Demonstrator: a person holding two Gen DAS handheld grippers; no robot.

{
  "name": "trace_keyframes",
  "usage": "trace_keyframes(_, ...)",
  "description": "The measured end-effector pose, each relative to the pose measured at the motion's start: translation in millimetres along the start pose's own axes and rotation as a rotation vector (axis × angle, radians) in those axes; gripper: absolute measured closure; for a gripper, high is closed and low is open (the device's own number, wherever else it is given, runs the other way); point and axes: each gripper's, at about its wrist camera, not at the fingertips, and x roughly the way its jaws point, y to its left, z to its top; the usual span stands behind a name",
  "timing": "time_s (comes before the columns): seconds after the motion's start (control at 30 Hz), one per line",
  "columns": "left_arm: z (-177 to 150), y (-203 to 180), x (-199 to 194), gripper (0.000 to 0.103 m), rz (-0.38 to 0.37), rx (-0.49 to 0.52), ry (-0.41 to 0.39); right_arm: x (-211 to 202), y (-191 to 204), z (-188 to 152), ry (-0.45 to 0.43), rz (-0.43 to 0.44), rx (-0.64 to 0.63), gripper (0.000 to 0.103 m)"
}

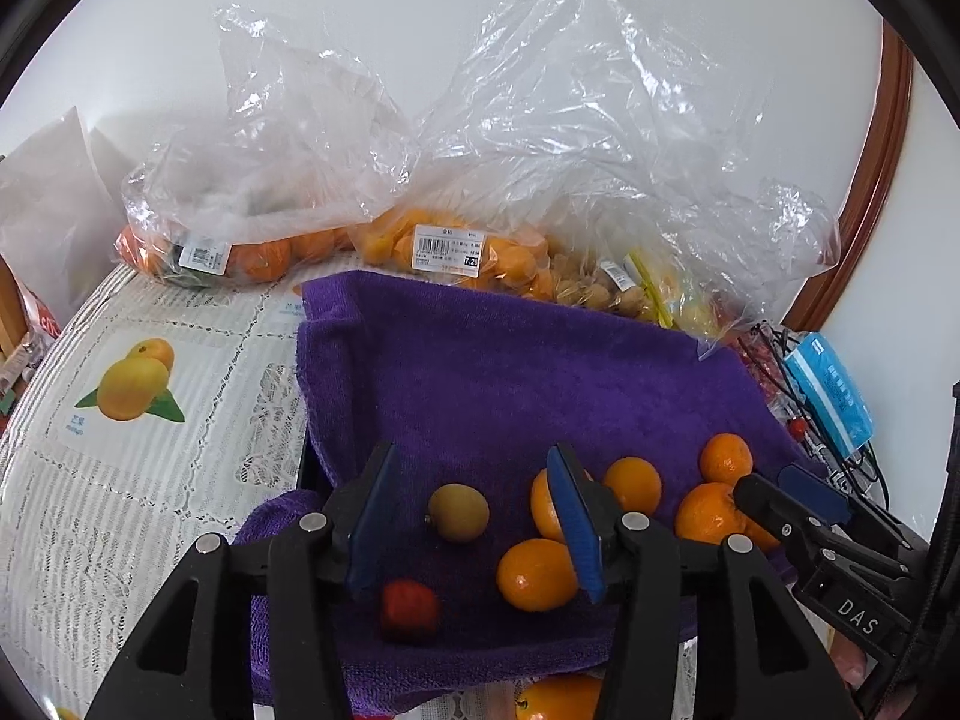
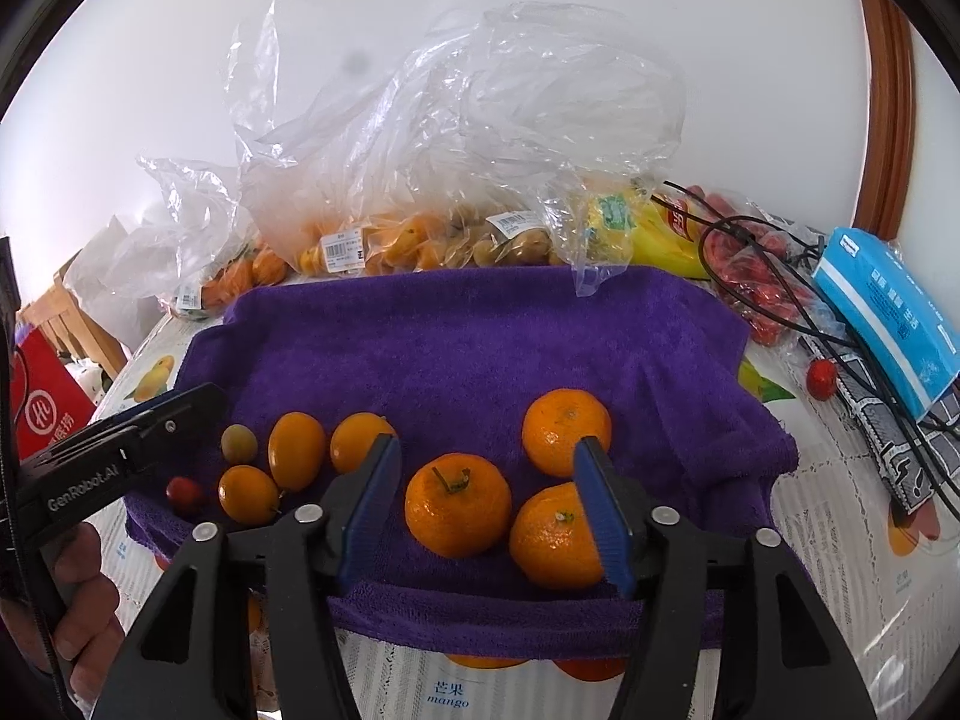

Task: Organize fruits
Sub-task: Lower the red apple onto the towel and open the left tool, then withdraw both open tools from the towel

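Both grippers hover part-open and empty over a purple towel [image 2: 468, 348]. A tangerine [image 2: 457, 504] lies between the right gripper [image 2: 501, 510] fingers; a small yellow-green fruit [image 1: 458, 512] between the left gripper [image 1: 474, 519] fingers.

Home dining table [image 2: 840, 540]: lace fruit-print tablecloth [image 1: 150, 420], grocery bags [image 1: 270, 180].
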Motion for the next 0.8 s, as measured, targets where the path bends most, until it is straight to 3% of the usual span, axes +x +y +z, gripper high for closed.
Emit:
trace_keyframes(0.17, 2.4, -4.0, -4.0, 0.054, 0.012, 0.01, -0.017, -6.1, -0.9, 2.0, -0.012, -0.009, 0.02, 0.037)
trace_keyframes(0.33, 4.7, -5.3, -10.7, 0.054, 0.013, 0.003, -0.027, -27.6, 8.3, 0.6, -0.087, -0.031, -0.009, 0.037)
trace_keyframes(0.57, 5.2, -8.6, -29.6, 0.054, 0.037, 0.028, -0.084, -48.6, 17.4, -4.2, -0.082, -0.072, -0.017, 0.037)
trace_keyframes(0.8, -7.8, -1.2, -46.0, 0.054, 0.052, 0.047, -0.075, -78.5, 27.5, -15.8, -0.084, -0.085, 0.009, 0.037)
